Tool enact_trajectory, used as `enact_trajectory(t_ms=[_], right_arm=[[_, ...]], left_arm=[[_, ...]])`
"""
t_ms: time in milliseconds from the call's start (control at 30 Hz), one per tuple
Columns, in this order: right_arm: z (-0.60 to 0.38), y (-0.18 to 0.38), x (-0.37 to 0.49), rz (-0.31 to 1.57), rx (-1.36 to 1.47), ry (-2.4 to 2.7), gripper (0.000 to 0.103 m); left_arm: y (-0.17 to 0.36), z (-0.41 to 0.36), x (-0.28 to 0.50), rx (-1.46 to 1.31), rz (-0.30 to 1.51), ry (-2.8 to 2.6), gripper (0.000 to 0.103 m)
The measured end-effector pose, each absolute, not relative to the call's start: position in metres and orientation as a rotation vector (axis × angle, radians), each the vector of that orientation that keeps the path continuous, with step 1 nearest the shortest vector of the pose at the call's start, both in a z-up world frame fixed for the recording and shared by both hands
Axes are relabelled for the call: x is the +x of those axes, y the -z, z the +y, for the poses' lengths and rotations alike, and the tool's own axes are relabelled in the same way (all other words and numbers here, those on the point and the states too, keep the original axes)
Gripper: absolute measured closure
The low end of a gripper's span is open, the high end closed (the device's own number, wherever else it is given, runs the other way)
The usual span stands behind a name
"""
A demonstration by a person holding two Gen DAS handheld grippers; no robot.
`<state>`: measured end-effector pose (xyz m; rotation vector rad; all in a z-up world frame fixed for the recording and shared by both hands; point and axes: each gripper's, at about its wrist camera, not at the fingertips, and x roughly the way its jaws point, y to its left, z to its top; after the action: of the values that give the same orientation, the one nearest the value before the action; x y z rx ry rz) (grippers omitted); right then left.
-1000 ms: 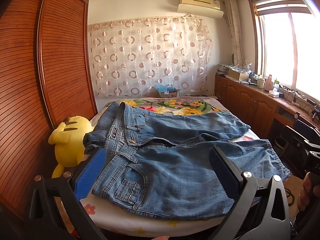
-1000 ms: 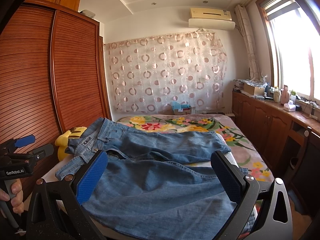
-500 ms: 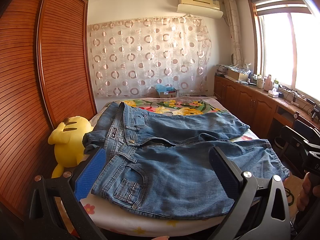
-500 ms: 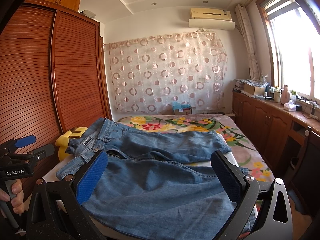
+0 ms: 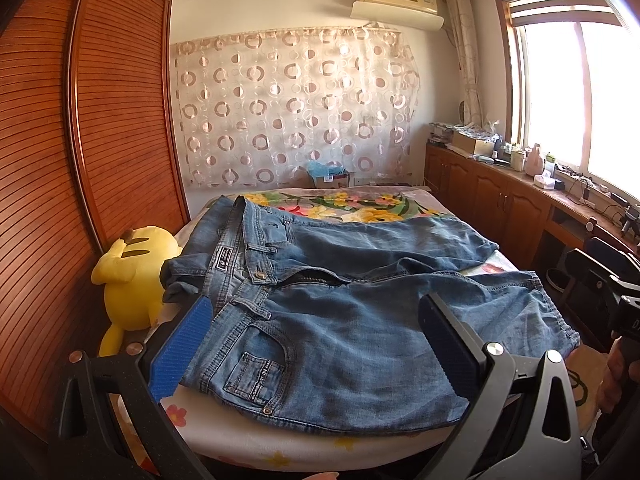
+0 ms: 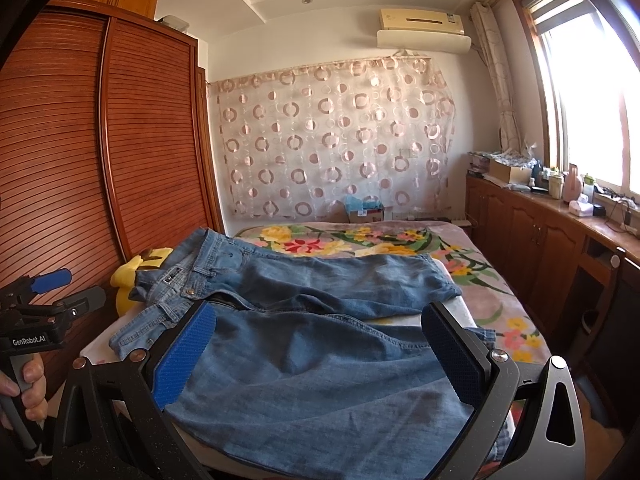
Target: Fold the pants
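Note:
Blue denim pants (image 5: pixel 340 308) lie spread flat across the near end of the bed (image 5: pixel 256 444), waistband to the left, both legs running right. The same pants (image 6: pixel 312 364) fill the lower half of the right wrist view. My left gripper (image 5: pixel 316 344) hovers open over the near pocket and hip, its blue pads wide apart and holding nothing. My right gripper (image 6: pixel 320 352) hangs open above the near leg, with nothing between its pads. The left gripper's body (image 6: pixel 44 312) shows at the right wrist view's left edge, held by a hand (image 6: pixel 28 380).
A yellow plush toy (image 5: pixel 136 276) sits at the bed's left side against the slatted wooden wardrobe (image 5: pixel 80 140). Wooden cabinets (image 5: pixel 500 196) with clutter run under the window at right. The far half of the bed shows a floral blanket (image 6: pixel 360 240).
Almost nothing differs; both grippers stay open and hold nearly the same pose over the pants, with only a slight drift of the left view.

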<state>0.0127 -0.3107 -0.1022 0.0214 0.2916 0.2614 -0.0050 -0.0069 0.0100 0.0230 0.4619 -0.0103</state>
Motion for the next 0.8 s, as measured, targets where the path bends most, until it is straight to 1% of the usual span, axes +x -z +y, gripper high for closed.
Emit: enact_trajectory(t_ms=[300, 633, 800], right_arm=[[-0.326, 0.113, 0.024, 0.367, 0.017, -0.231, 0.007], [-0.346, 0.121, 0.034, 0.472, 0.006, -0.163, 0.011], [-0.349, 0.119, 0.026, 0.526, -0.006, -0.14, 0.015]], left_arm=[[0.015, 0.012, 0.012, 0.015, 0.518, 0.013, 0.0], [0.039, 0.037, 0.027, 0.006, 0.566, -0.002, 0.0], [0.052, 0.049, 0.034, -0.006, 0.6, -0.007, 0.0]])
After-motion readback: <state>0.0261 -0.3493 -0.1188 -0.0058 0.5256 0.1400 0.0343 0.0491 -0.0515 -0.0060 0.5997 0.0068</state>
